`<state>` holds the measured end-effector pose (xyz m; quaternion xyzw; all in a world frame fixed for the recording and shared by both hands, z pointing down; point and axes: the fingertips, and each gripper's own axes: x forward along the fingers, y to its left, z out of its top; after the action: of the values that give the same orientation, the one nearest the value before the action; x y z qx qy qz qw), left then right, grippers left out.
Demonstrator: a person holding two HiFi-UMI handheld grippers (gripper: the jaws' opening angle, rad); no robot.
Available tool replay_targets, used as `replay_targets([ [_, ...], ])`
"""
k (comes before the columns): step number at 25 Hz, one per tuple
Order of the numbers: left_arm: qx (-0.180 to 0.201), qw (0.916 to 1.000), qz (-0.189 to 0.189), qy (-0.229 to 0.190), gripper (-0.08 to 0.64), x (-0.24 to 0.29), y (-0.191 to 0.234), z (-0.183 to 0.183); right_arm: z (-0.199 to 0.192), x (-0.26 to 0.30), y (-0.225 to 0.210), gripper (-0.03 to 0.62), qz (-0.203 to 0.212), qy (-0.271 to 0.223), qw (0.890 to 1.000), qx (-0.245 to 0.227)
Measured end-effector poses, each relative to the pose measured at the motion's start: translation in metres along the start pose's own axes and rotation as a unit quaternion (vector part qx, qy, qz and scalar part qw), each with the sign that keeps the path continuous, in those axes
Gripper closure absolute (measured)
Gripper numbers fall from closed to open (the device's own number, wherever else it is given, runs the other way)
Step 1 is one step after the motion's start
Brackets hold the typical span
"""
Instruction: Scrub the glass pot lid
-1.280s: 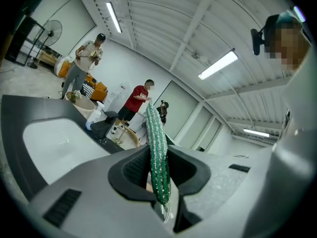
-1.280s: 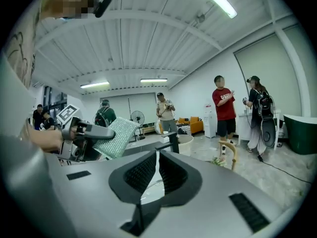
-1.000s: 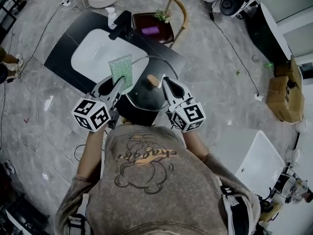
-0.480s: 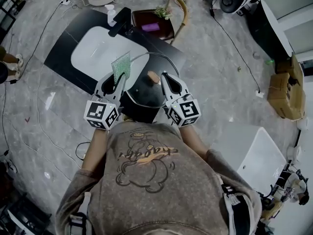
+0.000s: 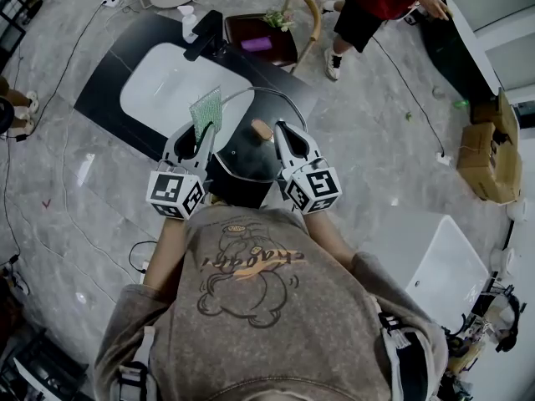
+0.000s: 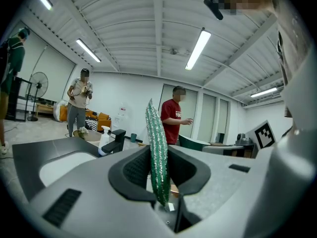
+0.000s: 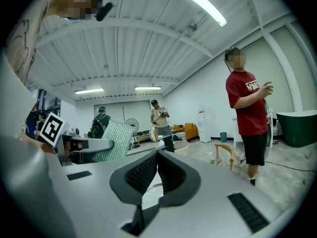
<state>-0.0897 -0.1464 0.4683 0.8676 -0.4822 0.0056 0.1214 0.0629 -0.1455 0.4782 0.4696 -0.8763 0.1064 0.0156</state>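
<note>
The glass pot lid [image 5: 242, 153], dark with a metal rim and a wooden knob [image 5: 262, 129], hangs tilted in the air in front of me in the head view. My right gripper [image 5: 281, 132] is shut on its right rim; in the right gripper view [image 7: 157, 158] the pads meet, and only a thin edge shows below them. My left gripper [image 5: 203, 138] is shut on a green sparkly scrub cloth [image 5: 207, 109], which stands upright at the lid's left edge. The left gripper view has the cloth [image 6: 158, 152] edge-on between the jaws.
Beyond the lid lies a black counter [image 5: 109, 82] with a white sink [image 5: 163, 90], a black faucet [image 5: 205, 40] and a spray bottle [image 5: 188, 23]. A wooden chair [image 5: 272, 44] stands behind it. A person in red [image 5: 376, 2] is at the top right, and cardboard boxes [image 5: 485, 153] are at the right.
Both grippers, the lid and the cloth have shifted slightly up. The cloth has turned from flat-on to nearly edge-on. A person in red has walked in at the top right.
</note>
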Motion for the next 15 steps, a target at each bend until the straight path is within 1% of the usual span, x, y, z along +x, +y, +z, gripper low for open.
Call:
replay_targets([
  [7,-0.012,0.9999,0.007,0.004,0.477,-0.0005,0.0018,-0.0012,0.0003,0.0001,-0.002,0.566,-0.001,0.003,1.0,0.004],
  [15,-0.015,0.9998,0.013,0.008,0.477,-0.0011,0.0055,-0.0042,-0.001,0.0024,-0.0026,0.566,-0.001,0.005,1.0,0.003],
])
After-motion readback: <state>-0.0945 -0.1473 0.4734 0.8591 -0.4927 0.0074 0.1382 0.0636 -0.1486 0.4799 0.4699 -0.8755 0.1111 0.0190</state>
